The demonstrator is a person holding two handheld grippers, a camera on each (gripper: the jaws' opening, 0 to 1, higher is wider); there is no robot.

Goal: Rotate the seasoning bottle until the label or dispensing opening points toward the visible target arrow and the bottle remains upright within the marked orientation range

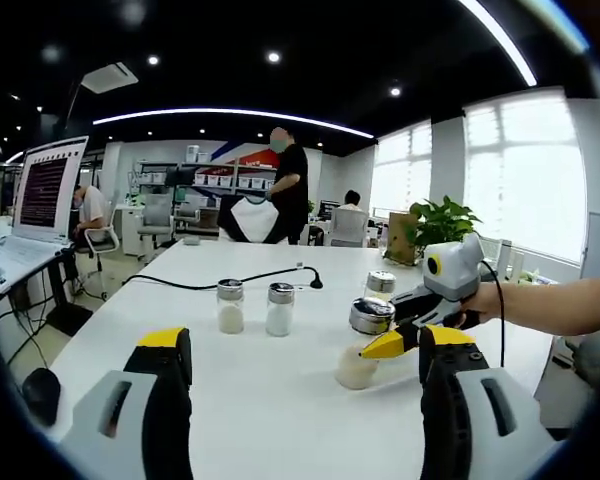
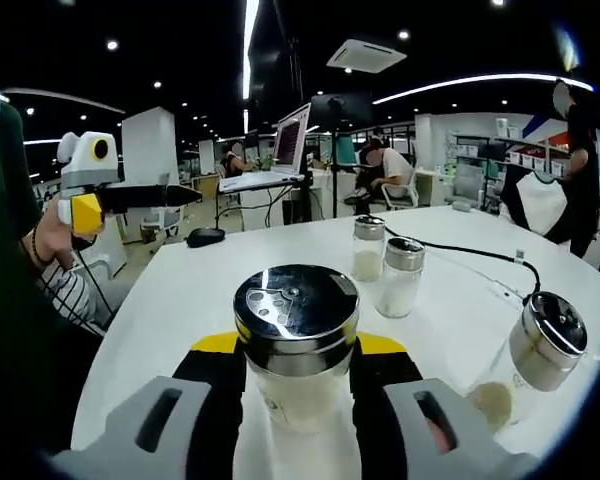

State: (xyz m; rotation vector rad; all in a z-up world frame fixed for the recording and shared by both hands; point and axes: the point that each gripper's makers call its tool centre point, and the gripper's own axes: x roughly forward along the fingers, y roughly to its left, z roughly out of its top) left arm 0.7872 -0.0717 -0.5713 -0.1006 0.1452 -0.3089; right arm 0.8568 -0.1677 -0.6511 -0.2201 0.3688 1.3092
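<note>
**Right gripper clamps a seasoning bottle; left gripper hangs wide open**

No brand name or label text can be read on any bottle; the writing on the laptop screen [image 1: 45,190] is too small to make out.

In the right gripper view, the right gripper [image 2: 298,385] is closed around the glass body of a seasoning bottle [image 2: 296,340], which stands upright between the yellow-tipped jaws at the near edge of the white table [image 2: 180,300]. Its chrome cap faces the camera, showing dispensing holes. In the left gripper view the same bottle [image 1: 365,345] sits at the table's right side, gripped by the right gripper [image 1: 405,335].

The left gripper [image 1: 305,400] hovers above the table with its jaws spread far apart, holding nothing.

A pair of shakers [image 1: 254,306] with white contents stands side by side mid-table, well apart from the held bottle. Another shaker [image 2: 530,365] stands to the right of the held bottle in the right gripper view. A black cable [image 1: 215,282] trails across the tabletop. A computer mouse [image 2: 206,236] lies at the far edge.

The room is an open office with ceiling spotlights, shelves, a potted plant [image 1: 438,222] by bright windows, and several people.
</note>
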